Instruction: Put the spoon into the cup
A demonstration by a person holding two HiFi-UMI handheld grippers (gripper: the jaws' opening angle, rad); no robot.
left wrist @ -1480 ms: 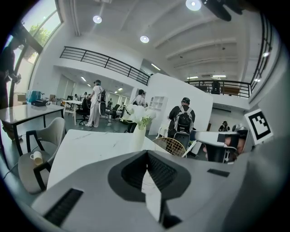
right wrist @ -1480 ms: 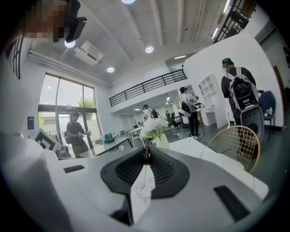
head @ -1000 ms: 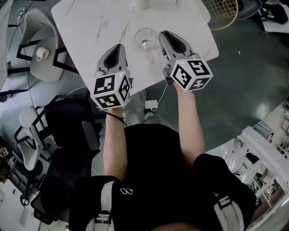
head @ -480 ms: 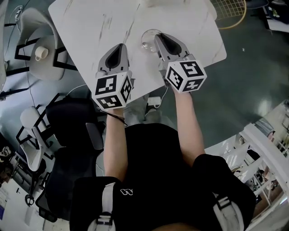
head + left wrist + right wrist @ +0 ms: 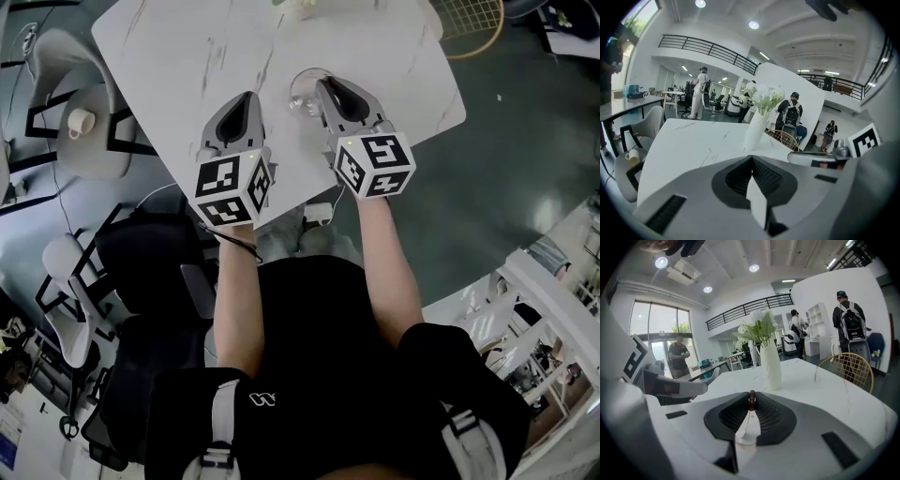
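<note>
A clear glass cup (image 5: 302, 91) stands on the white marble table (image 5: 206, 56). My right gripper (image 5: 322, 84) reaches the cup's right rim from the near side. In the right gripper view its jaws (image 5: 751, 404) are shut on the dark, thin end of the spoon (image 5: 751, 398). The remainder of the spoon is hidden, and the cup does not show in that view. My left gripper (image 5: 246, 97) hovers over the table to the left of the cup, apart from it. Its jaws (image 5: 752, 158) are shut with nothing between them.
A white vase of white flowers (image 5: 771, 364) stands farther back on the table (image 5: 757, 126). A gold wire chair (image 5: 469, 23) is at the table's right. A white chair with a small cup (image 5: 80, 120) stands left. The table's near edge runs under my wrists.
The right gripper has come left and down, so its tip now overlaps the cup's rim. The left gripper has sunk slightly. Both stay shut.
</note>
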